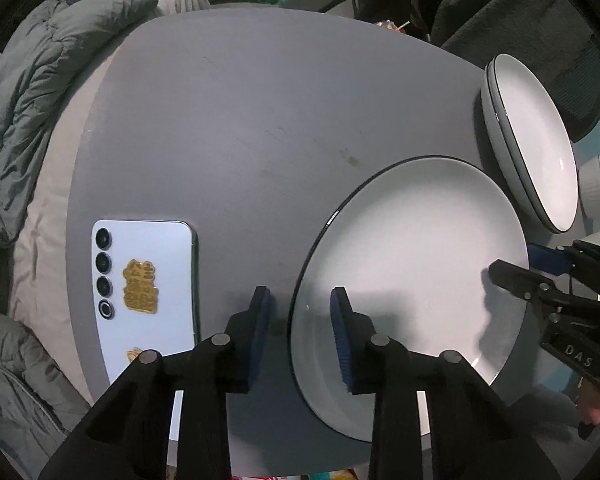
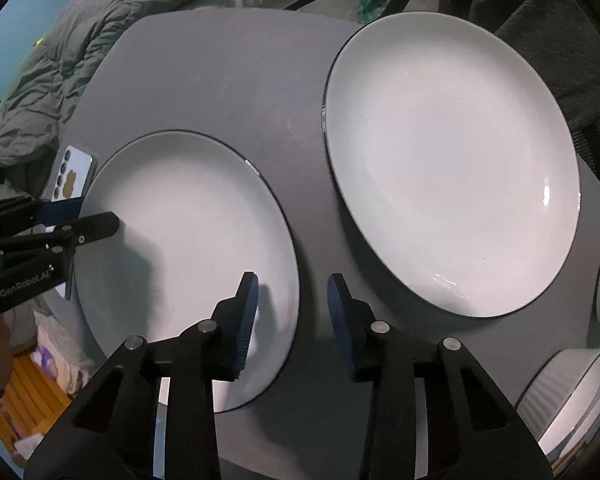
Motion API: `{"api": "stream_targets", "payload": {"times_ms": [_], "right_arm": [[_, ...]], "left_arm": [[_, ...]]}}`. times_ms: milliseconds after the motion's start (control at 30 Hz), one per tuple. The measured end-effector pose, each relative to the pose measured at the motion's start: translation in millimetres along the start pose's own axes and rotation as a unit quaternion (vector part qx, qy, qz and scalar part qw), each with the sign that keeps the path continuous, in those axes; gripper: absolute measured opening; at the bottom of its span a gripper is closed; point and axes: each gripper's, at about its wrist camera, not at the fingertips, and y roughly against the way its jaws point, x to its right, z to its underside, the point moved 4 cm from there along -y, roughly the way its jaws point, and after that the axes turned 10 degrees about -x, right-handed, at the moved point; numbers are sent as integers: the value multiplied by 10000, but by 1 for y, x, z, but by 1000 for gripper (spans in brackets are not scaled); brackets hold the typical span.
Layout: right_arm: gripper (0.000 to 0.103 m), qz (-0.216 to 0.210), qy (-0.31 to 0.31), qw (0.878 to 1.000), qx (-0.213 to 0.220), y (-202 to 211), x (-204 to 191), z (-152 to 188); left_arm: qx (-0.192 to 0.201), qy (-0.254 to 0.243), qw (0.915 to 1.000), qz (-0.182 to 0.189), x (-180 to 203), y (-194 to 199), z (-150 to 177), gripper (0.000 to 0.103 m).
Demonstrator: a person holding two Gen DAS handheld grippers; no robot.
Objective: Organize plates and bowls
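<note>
**Both hands at the near plate's rim**

My left gripper [image 1: 300, 296] has its fingers apart and straddling the left edge of the near plate [image 1: 412, 280] — one pad outside on the grey surface [image 1: 260, 120], the other over the white face. My right gripper [image 2: 292, 284] is set the same way on the opposite rim, fingers apart, one over the plate and one over the bare surface beside it. Neither pair is clamped on anything yet.

I judge the step in hand to be picking this plate up to stack it. To do it well I should bring each pair down so the rim sits deep between the pads before I close, squeeze both sides evenly, and lift level — a tilted plate could slip out of the rubber.

Just beyond, to the right, sits the far plate stack [image 2: 452, 160], which from the left view looks like two plates nested. That is the likely destination, so the lift must clear its rim. Ribbed white bowls [image 2: 572, 396] wait at the right edge. A phone [image 1: 148, 292] lies face down to the left, well out of the way.
</note>
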Motion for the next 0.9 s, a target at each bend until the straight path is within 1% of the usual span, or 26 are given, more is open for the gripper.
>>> {"api": "stream_targets", "payload": {"times_ms": [33, 100, 167, 200, 400, 467, 600, 767, 900], "right_arm": [[34, -22, 9, 10000, -14, -1, 0, 1], [27, -43, 21, 10000, -55, -3, -2, 2], [20, -39, 46, 9999, -83, -5, -3, 2], [19, 28, 52, 10000, -61, -5, -4, 2], [15, 31, 23, 10000, -9, -1, 0, 7], [15, 34, 17, 10000, -12, 0, 3, 12], [15, 45, -47, 10000, -36, 0, 12, 24], [14, 78, -183, 9998, -73, 0, 23, 42], [14, 139, -378, 9992, -57, 2, 43, 63]], "left_arm": [[-4, -16, 10000, 27, 2, 0, 1, 27], [-33, -41, 10000, 73, 5, -1, 4, 23], [19, -58, 10000, -4, 7, 0, 7, 24], [37, -58, 10000, -20, 8, 0, 8, 24], [-16, 87, 10000, 26, 14, 1, 15, 23], [-54, 87, 9999, 62, 14, -3, 22, 23], [-127, 84, 9998, 88, 27, -8, 37, 23], [-192, 39, 9997, 159, 57, -14, 57, 23], [-257, -127, 9994, 177, 84, -20, 67, 23]]}}
